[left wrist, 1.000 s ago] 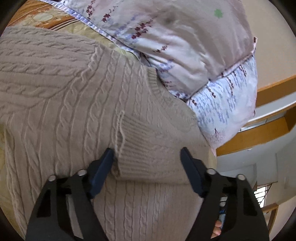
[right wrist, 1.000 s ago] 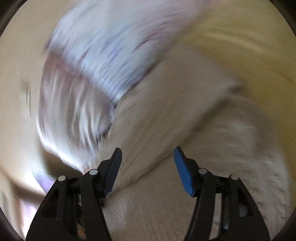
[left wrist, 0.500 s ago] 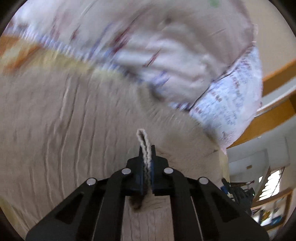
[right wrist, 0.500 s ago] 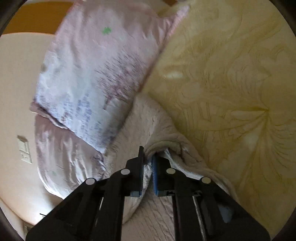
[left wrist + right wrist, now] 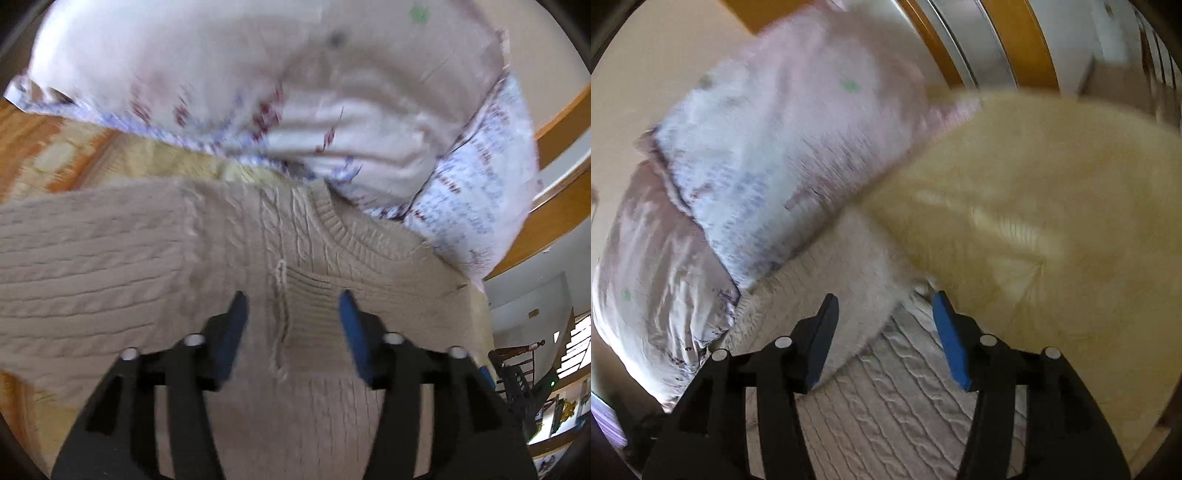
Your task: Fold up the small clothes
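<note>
A beige cable-knit sweater [image 5: 110,258] lies on a yellow bedspread, its ribbed collar [image 5: 343,229] toward the pillows. A ribbed cuff [image 5: 314,321] of a folded-in sleeve lies between the fingers of my left gripper [image 5: 291,328], which is open and empty just above it. In the right wrist view the sweater [image 5: 886,406] lies below my right gripper [image 5: 886,332], which is open and empty. A folded sleeve [image 5: 864,277] lies loose between its fingers.
Two floral pillows [image 5: 332,92] press against the sweater's collar end; they also show in the right wrist view [image 5: 775,147]. The yellow bedspread [image 5: 1052,240] extends to the right. A wooden bed frame [image 5: 554,206] and a stair railing [image 5: 524,373] lie beyond.
Both grippers were shut on sweater fabric half a second ago. Both have opened and let it go, and the cuff and sleeve now lie flat on the sweater.
</note>
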Demonstrator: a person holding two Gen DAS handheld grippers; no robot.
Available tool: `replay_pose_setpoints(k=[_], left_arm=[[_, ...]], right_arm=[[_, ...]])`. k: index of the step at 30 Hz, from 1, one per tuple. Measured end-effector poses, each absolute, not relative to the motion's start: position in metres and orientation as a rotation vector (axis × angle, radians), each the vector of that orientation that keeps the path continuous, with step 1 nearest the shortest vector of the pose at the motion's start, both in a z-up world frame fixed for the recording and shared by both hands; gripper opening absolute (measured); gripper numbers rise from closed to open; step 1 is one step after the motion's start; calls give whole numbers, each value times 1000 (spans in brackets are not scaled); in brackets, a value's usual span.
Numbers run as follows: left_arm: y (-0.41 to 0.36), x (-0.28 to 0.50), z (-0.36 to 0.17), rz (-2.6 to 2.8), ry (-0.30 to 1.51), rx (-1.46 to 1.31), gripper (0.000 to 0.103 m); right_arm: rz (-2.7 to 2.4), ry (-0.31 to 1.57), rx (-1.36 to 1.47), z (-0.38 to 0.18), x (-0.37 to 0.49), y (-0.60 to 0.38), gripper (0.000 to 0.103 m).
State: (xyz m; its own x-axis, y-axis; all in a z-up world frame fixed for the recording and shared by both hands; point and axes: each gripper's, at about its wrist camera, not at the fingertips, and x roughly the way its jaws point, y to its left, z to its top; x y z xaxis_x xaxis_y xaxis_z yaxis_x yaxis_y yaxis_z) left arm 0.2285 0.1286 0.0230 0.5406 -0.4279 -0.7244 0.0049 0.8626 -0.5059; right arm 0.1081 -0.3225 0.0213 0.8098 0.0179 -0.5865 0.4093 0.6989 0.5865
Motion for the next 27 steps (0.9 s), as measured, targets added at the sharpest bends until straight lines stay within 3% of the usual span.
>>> replay_pose_setpoints(k=[3,10,13,19,24,27], left_arm=[[161,197,37,-262,918,-513,62],[273,121,41,-69,839,-646,61],[329,94,36,80,797,-741,59],[399,72,13,253,735,-958,44],[423,66,-9,297,707,-1108,25],[433,66,-14,313,665,-1161,21]], right_arm=[[-58,616,688,36,125,-298,57],[222,904,567,11,182,-228,59],[220,868,545,15,175,-222,69],[269,880,646,15,166,-232,70],[282,879,660,18,161,-234,73],[287,871,660,21,162,-232,73]])
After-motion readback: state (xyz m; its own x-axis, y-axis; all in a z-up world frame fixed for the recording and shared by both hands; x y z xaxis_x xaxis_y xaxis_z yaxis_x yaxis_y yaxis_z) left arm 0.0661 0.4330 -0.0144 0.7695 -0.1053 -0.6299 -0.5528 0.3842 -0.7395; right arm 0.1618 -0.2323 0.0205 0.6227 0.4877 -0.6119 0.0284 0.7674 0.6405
